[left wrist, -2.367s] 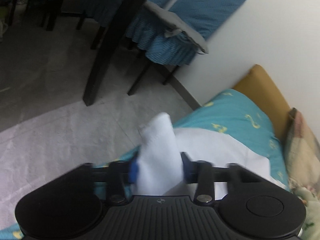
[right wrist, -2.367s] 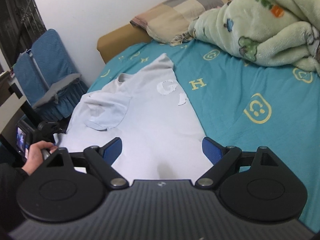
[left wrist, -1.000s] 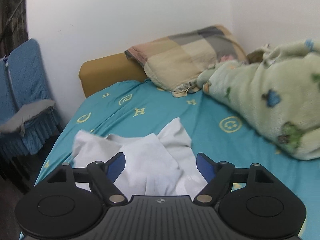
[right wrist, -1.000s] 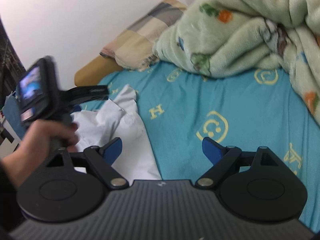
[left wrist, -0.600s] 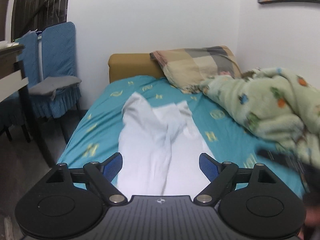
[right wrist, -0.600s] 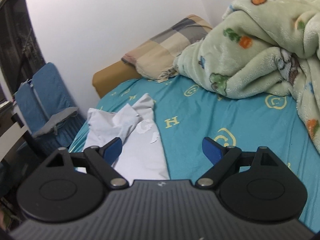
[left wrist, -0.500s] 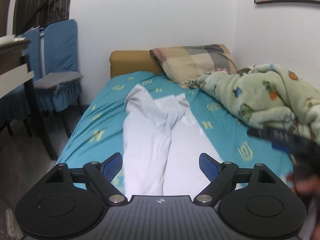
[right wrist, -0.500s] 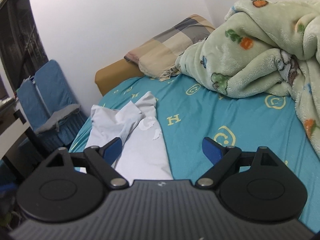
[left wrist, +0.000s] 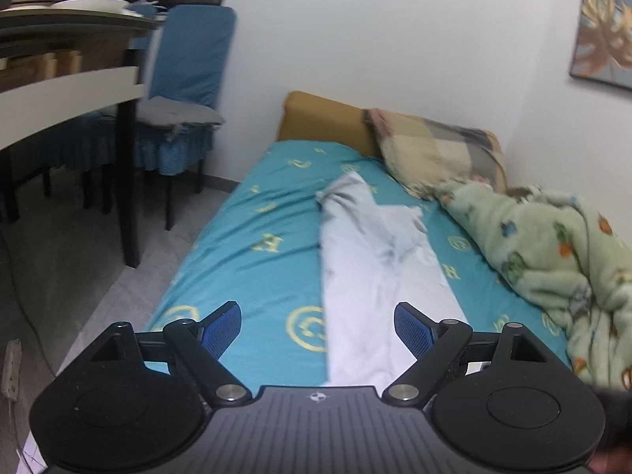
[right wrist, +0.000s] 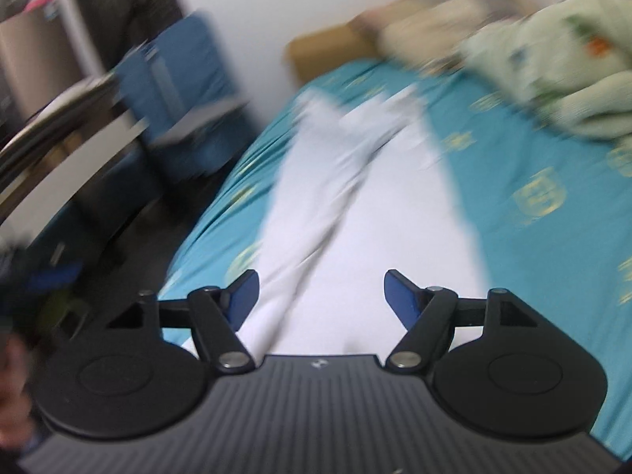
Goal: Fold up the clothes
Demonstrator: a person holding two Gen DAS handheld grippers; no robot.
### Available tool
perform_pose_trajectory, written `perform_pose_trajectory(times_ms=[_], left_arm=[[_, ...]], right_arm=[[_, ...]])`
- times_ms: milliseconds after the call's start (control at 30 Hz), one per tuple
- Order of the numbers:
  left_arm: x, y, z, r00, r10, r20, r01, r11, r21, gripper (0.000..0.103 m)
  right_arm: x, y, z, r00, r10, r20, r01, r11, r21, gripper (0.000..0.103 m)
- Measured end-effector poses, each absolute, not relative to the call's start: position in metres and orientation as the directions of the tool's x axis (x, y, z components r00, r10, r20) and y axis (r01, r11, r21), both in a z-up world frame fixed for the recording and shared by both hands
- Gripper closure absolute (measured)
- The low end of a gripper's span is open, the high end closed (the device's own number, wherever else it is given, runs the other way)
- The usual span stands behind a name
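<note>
A white T-shirt (left wrist: 379, 272) lies lengthwise on the teal bed sheet (left wrist: 256, 260), its left side folded over toward the middle. My left gripper (left wrist: 318, 328) is open and empty, held above the shirt's near end, which runs under it. In the blurred right wrist view the same shirt (right wrist: 355, 205) stretches away from me. My right gripper (right wrist: 322, 290) is open and empty over the shirt's near end.
A green fleece blanket (left wrist: 553, 252) is heaped on the bed's right side, with a checked pillow (left wrist: 434, 150) at the head. A blue-covered chair (left wrist: 177, 110) and a dark-legged table (left wrist: 71, 79) stand left of the bed. A framed picture (left wrist: 604, 47) hangs on the right wall.
The left gripper let go of the shirt's side after folding it over and pulled back to the bed's foot. Both views have swung left; the right view is now motion-blurred.
</note>
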State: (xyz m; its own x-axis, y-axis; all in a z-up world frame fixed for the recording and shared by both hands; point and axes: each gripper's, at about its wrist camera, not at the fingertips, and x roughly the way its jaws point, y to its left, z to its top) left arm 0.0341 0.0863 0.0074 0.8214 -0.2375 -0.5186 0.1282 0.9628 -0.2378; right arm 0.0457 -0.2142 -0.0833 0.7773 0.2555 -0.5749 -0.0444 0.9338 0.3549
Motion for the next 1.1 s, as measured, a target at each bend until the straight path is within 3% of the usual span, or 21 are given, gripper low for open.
perform_pose_trajectory(times_ms=[233, 300, 467, 567, 633, 667, 700, 733, 967, 1100], left_arm=[[0.044, 0.136, 0.017, 0.846, -0.194, -0.497, 0.033, 0.949, -0.314, 0.017], [0.048, 0.148, 0.016, 0.851, -0.173, -0.496, -0.002, 0.943, -0.332, 0.017], [0.056, 0.170, 0.010, 0.858, -0.128, -0.498, -0.073, 0.928, -0.366, 0.017], [0.063, 0.175, 0.003, 0.853, -0.117, -0.509, -0.103, 0.918, -0.384, 0.017], [0.064, 0.177, 0.000, 0.850, -0.109, -0.515, -0.114, 0.917, -0.383, 0.017], [0.064, 0.177, -0.002, 0.849, -0.106, -0.517, -0.118, 0.917, -0.382, 0.017], [0.064, 0.177, -0.003, 0.849, -0.105, -0.517, -0.119, 0.916, -0.382, 0.017], [0.063, 0.176, -0.004, 0.850, -0.108, -0.516, -0.117, 0.916, -0.384, 0.017], [0.055, 0.171, -0.012, 0.841, -0.145, -0.521, -0.100, 0.905, -0.413, 0.017], [0.052, 0.153, -0.018, 0.813, -0.208, -0.544, -0.046, 0.908, -0.416, 0.017]], right_arm=[[0.056, -0.119, -0.094, 0.596, 0.505, -0.624, -0.309, 0.862, 0.402, 0.031], [0.064, -0.092, -0.099, 0.544, 0.536, -0.645, -0.354, 0.844, 0.403, 0.041], [0.083, -0.036, -0.121, 0.446, 0.520, -0.728, -0.367, 0.849, 0.381, 0.040], [0.081, -0.015, -0.134, 0.429, 0.444, -0.787, -0.380, 0.879, 0.289, 0.042], [0.075, -0.011, -0.137, 0.455, 0.402, -0.795, -0.384, 0.894, 0.232, 0.052], [0.074, -0.013, -0.136, 0.471, 0.387, -0.793, -0.368, 0.903, 0.222, 0.069], [0.074, -0.018, -0.136, 0.478, 0.383, -0.791, -0.347, 0.909, 0.230, 0.092], [0.074, -0.024, -0.135, 0.486, 0.380, -0.787, -0.327, 0.914, 0.239, 0.101], [0.025, -0.087, -0.078, 0.680, 0.408, -0.610, -0.194, 0.901, 0.387, 0.100], [-0.030, -0.151, -0.046, 0.794, 0.348, -0.498, -0.064, 0.863, 0.501, 0.100]])
